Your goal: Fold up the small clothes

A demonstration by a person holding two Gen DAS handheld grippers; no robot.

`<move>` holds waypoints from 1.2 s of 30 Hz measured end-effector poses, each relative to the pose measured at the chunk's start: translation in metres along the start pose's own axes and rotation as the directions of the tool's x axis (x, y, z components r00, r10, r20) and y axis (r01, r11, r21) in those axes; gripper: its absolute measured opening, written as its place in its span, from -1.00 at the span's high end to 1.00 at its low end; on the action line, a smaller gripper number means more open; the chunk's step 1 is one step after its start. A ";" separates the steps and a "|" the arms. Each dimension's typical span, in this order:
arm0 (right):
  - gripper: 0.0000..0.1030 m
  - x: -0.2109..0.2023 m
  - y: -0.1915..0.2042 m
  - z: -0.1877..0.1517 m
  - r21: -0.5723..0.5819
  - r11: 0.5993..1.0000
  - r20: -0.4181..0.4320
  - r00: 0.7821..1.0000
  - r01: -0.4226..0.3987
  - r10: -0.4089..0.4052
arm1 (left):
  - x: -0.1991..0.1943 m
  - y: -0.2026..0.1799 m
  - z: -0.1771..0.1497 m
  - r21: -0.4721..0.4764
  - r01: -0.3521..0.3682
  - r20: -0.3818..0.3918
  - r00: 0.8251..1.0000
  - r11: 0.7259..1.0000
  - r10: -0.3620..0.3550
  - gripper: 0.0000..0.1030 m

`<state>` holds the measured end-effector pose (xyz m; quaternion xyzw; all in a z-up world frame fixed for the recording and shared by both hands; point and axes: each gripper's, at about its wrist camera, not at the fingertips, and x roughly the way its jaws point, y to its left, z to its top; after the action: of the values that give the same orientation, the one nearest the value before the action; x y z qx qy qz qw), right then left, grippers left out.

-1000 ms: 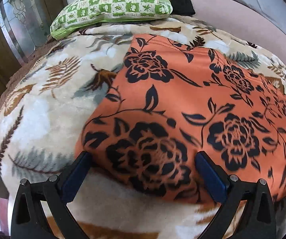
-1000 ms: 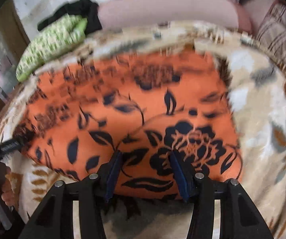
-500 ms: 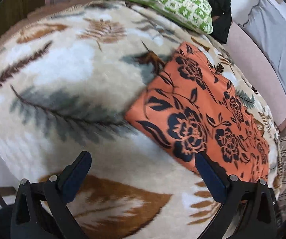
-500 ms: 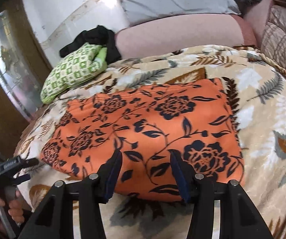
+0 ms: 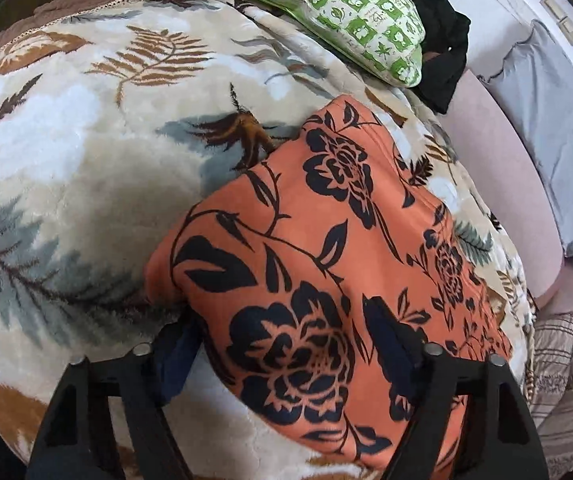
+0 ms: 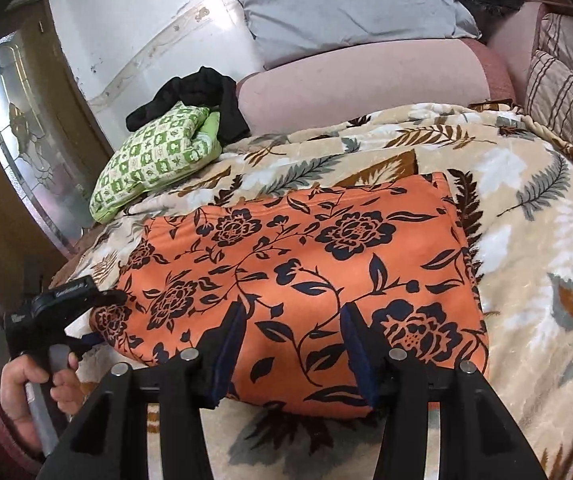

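An orange garment (image 5: 326, 260) with black flowers lies folded flat on a leaf-patterned blanket (image 5: 66, 160). My left gripper (image 5: 284, 340) straddles its near left corner. One finger is tucked under the cloth edge and the other rests on top. The jaws are closing with the cloth between them, a wide gap still showing. In the right wrist view the garment (image 6: 306, 264) fills the middle. My right gripper (image 6: 296, 348) hovers over its near edge, half open and holding nothing. A hand holds the left gripper (image 6: 98, 318) at the garment's left corner.
A green patterned pillow (image 6: 154, 160) and a black cloth (image 6: 206, 92) lie at the blanket's (image 6: 526, 240) far left. A pink bolster (image 6: 366, 84) and a grey pillow (image 6: 346, 4) line the back. A striped cushion (image 6: 566, 92) is at right, a glass-panelled door (image 6: 18, 140) at left.
My left gripper swung from bare blanket onto the garment's corner, and its jaws narrowed around it. The right gripper rose off the garment's near edge and now holds almost still.
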<state>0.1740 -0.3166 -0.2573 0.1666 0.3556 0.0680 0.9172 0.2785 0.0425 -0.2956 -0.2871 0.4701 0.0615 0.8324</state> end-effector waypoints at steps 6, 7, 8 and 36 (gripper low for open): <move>0.66 0.018 -0.008 -0.006 0.036 0.999 -0.060 0.998 -0.027 0.029 | -0.009 0.004 0.000 0.020 0.013 0.025 1.000 1.000 -0.013 0.34; 0.66 0.022 -0.008 -0.008 0.038 0.999 -0.073 0.997 -0.029 0.031 | -0.013 0.001 0.000 0.034 0.017 0.036 0.999 0.999 -0.018 0.38; 0.66 0.027 -0.008 -0.010 0.045 0.998 -0.089 0.995 -0.031 0.035 | -0.018 -0.003 -0.001 0.057 0.018 0.050 0.999 0.998 -0.021 0.41; 0.65 -0.027 -0.128 0.004 0.425 0.905 -0.011 1.000 -0.016 0.023 | -0.094 -0.121 -0.068 0.473 0.054 0.102 0.988 0.880 -0.116 -0.33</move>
<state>0.1574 -0.4442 -0.2829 0.3653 0.3676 -0.0005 0.8552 0.2204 -0.0784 -0.1943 -0.0936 0.4038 -0.0723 0.9072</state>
